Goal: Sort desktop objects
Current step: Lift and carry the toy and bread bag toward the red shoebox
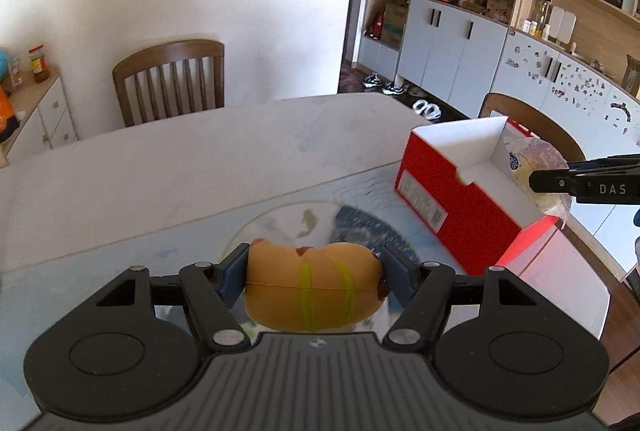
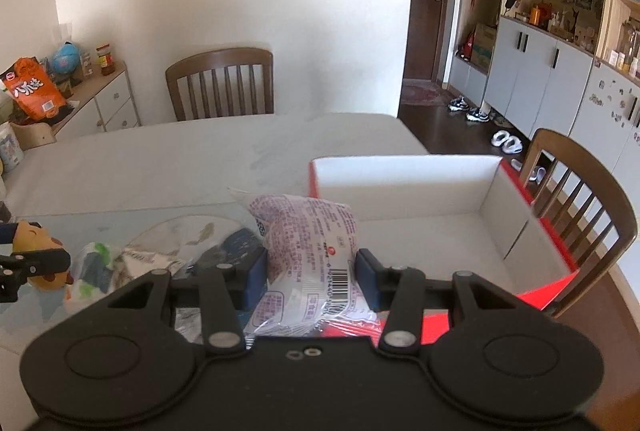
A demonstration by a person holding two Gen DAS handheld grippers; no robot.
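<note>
My left gripper is shut on a toy hot dog, tan with yellow stripes, held crosswise above the table. My right gripper is shut on a clear snack packet with purple print and a barcode, held up just before the near left corner of the red box. That box is open, white inside, and stands at the table's right edge. In the left wrist view the right gripper pokes in from the right with the packet over the box. The right wrist view shows the hot dog at far left.
A round printed mat and a crumpled white-green wrapper lie on the white table. Wooden chairs stand at the far side and at the right. Cabinets and shelves line the right wall.
</note>
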